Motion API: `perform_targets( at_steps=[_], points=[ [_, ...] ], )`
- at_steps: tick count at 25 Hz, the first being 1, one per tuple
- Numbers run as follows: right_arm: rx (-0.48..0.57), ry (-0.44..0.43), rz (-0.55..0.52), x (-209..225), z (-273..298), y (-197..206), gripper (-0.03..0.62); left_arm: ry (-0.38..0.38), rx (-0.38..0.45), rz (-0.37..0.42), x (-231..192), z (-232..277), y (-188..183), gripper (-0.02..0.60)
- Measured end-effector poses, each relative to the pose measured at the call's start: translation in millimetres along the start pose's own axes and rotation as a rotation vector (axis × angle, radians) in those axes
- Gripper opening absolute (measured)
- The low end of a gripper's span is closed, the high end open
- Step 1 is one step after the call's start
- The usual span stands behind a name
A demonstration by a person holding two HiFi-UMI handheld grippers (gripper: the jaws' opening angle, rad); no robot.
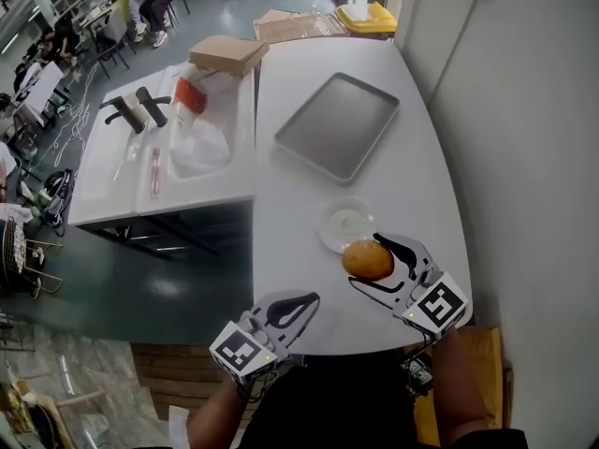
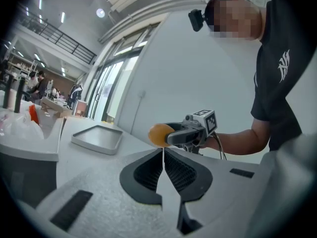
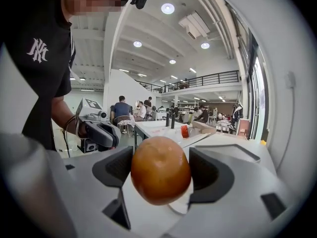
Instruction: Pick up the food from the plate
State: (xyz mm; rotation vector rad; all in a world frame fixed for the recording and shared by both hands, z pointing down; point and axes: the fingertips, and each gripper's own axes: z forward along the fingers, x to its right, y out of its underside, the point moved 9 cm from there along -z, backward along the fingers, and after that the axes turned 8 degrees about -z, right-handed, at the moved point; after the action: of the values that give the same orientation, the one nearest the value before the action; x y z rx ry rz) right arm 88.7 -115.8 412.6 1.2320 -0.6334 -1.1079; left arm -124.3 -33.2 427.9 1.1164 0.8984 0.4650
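Note:
An orange round bun (image 1: pixel 368 259) is held in my right gripper (image 1: pixel 374 260), lifted just near-side of the small clear plate (image 1: pixel 344 224) on the white table. In the right gripper view the bun (image 3: pixel 160 169) fills the space between the two dark jaws, which are shut on it. My left gripper (image 1: pixel 298 309) hovers near the table's front edge with its jaws pressed together and nothing in them. From the left gripper view, the bun (image 2: pixel 159 134) and the right gripper (image 2: pixel 171 135) show ahead, beyond the closed left gripper (image 2: pixel 163 155).
A grey metal tray (image 1: pixel 337 125) lies further back on the white table (image 1: pixel 309 204). A second table at the left carries plastic bags (image 1: pixel 198 138), a cardboard box (image 1: pixel 227 54) and dark bottles (image 1: pixel 140 108). A wall runs along the right side.

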Motion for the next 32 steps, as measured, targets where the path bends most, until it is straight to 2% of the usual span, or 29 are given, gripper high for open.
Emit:
perform_targets(
  at_steps=[6, 10, 22, 26, 32],
  points=[
    [0.059, 0.016, -0.083, -50.1, -29.8, -52.8, 0.351, 0.014, 0.042, 0.051, 43.4, -40.4, -9.8, 0.009],
    [0.086, 0.029, -0.098, -88.7, -48.6, -78.5, 0.351, 0.026, 0.071, 0.085, 69.4, -70.9, -13.8, 0.009],
    [0.068, 0.097, -0.086, -190.3, -111.4, -106.3, 0.351, 0.086, 0.114, 0.154, 122.9, -117.6, 3.6, 0.009],
    [0.07, 0.118, -0.053, -210.9, -125.0, -108.8, 0.351, 0.109, 0.109, 0.13, 135.6, -122.5, 10.5, 0.009],
    [0.054, 0.15, -0.031, -215.5, -134.2, -103.9, 0.351, 0.127, 0.102, 0.082, 139.6, -120.0, 12.9, 0.009]
  ],
)
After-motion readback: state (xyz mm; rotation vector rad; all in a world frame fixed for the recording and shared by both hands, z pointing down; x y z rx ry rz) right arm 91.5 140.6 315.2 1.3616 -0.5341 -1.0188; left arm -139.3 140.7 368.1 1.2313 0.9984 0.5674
